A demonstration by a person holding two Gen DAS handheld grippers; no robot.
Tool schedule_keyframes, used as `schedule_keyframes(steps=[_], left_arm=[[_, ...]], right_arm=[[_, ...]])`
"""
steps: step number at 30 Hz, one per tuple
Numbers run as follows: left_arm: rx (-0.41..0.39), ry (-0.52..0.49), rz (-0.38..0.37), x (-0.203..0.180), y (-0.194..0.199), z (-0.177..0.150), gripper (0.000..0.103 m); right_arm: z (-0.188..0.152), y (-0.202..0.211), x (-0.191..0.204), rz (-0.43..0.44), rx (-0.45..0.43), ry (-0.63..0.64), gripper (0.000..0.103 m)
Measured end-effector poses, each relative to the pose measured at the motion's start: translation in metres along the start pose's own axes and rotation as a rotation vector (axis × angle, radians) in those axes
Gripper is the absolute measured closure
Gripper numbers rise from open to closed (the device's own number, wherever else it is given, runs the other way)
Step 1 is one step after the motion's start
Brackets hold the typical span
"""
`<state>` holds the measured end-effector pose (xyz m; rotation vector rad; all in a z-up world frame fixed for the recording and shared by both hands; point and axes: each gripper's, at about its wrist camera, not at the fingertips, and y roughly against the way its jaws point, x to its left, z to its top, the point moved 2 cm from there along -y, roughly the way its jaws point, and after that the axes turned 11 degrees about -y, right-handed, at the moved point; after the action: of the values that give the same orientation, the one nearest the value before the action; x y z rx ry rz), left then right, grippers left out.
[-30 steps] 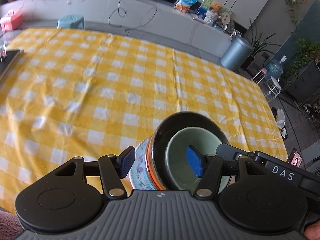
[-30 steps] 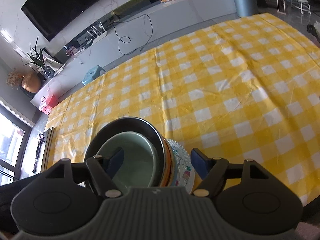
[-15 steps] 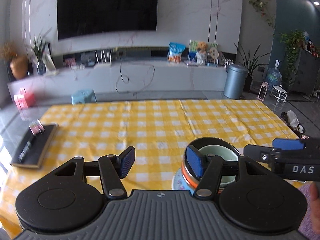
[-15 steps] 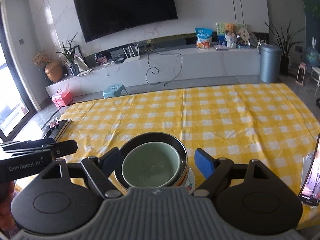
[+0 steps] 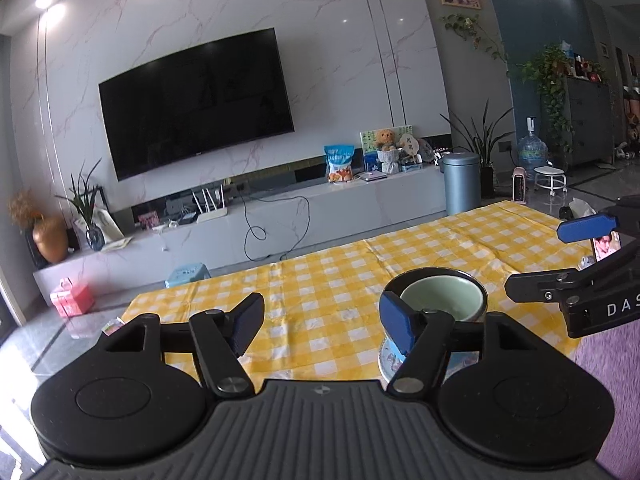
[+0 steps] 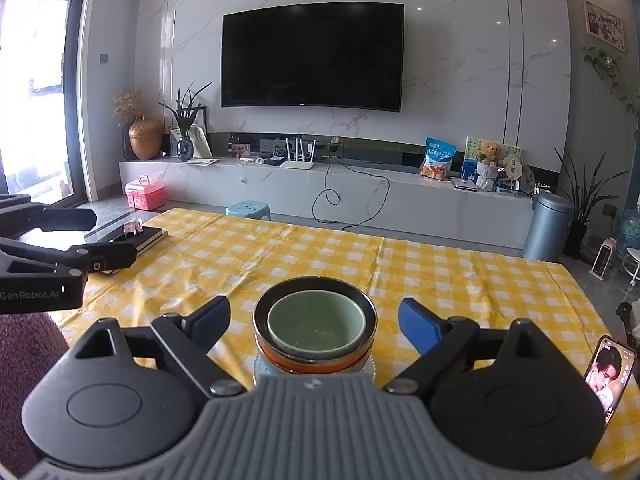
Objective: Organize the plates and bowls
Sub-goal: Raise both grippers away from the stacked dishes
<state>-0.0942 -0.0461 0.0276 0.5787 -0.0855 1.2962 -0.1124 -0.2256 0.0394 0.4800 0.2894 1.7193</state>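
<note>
Where the yellow checked tablecloth (image 6: 440, 280) nears its front edge, the bowl stack (image 6: 315, 334) stands upright, mouths upward. Both the left gripper (image 5: 320, 320) and right gripper (image 6: 314, 320) hover level, fingers wide, gripping nothing.

My left gripper (image 5: 320, 320) is level, jaws spread wide, empty; my right gripper (image 6: 314, 320) likewise, just beside it.

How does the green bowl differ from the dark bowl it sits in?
The green bowl is pale green inside; the dark bowl has a black glossy rim and an orange outer wall. The green bowl is smaller and nests inside the dark bowl, whose rim rings it all round. The green bowl is topmost; the dark bowl sits lower, above a patterned plate. Both are upright, look empty, and lie untouched between the open right claw.
</note>
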Motion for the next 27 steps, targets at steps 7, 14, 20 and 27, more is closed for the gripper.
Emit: schedule_keyframes(steps=[7,14,20,27], left_arm=[[0.001,-0.038,0.016,-0.014,0.002,-0.017,0.024],[0.048,-0.059,0.012,-0.016,-0.01,-0.028,0.02],[0.12,-0.048,-0.001,-0.013,-0.027,-0.044,0.016],[0.186,-0.022,-0.011,-0.011,-0.039,-0.053,0.015]], right_arm=[[-0.026,0.014,0.008,0.008,-0.03,0.09,0.005],[-0.042,0.008,0.006,0.017,0.009,0.107,0.003],[-0.041,-0.012,-0.006,0.018,0.071,0.013,0.003],[-0.045,-0.027,-0.01,0.04,0.116,-0.053,0.003]])
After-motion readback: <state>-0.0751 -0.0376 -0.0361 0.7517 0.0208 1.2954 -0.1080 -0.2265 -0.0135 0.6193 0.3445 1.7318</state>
